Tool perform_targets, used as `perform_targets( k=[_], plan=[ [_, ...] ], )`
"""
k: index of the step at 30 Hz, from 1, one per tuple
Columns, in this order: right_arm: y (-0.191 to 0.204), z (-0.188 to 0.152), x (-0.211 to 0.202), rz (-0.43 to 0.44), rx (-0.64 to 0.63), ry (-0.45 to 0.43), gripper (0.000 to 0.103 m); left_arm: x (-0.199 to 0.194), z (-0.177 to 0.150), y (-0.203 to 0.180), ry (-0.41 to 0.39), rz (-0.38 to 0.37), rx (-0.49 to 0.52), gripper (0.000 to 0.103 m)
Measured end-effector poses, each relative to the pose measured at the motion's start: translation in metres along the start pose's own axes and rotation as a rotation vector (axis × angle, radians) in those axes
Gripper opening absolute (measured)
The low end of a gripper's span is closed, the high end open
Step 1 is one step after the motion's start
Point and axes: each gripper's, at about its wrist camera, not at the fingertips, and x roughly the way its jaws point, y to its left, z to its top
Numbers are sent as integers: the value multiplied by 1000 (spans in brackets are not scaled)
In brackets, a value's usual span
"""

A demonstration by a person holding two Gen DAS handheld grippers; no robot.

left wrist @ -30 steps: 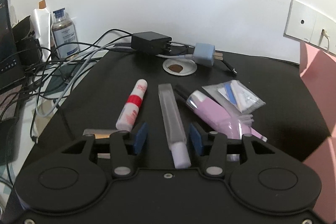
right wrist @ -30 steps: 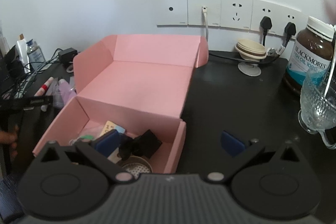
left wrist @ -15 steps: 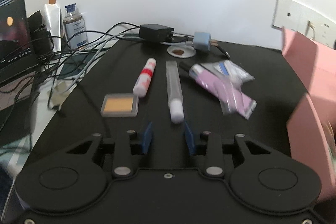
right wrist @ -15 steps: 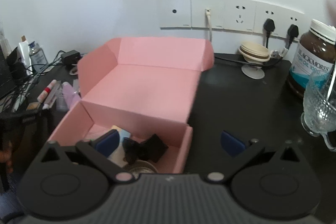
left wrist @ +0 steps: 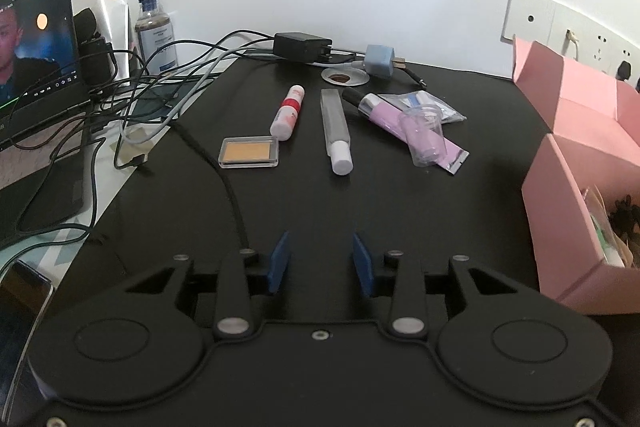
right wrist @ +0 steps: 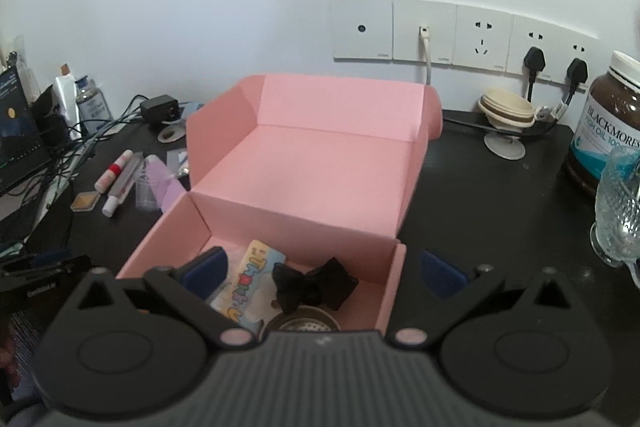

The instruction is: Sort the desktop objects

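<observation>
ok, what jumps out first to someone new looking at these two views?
The open pink box dominates the right wrist view, a black bow lying inside. In the left wrist view, small cosmetics lie in a row on the black desk: a red-banded tube, a clear tube, a compact.

the left gripper (left wrist: 321,259) is held tilted downward, its blue pads (left wrist: 279,261) a narrow gap apart and opening, with nothing caught between them. the right gripper (right wrist: 324,269) is likewise angled down, its jaws spread wide and nothing gripped between them.
</observation>
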Motion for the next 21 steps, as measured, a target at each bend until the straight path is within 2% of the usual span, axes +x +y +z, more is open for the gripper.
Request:
perform_targets(
  k=[6, 15, 21],
  plan=[
    [-3, -2, -3, -6, 5, -3, 102, 7, 4, -4, -9, -1, 26, 42],
    [-11, -6, -5, -21, 36, 1, 102, 4, -1, -9, -16, -53, 44, 33],
    [-9, -7, -3, -16, 44, 3, 102, -3, -6, -8, -9, -91, 38, 18]
  ],
)
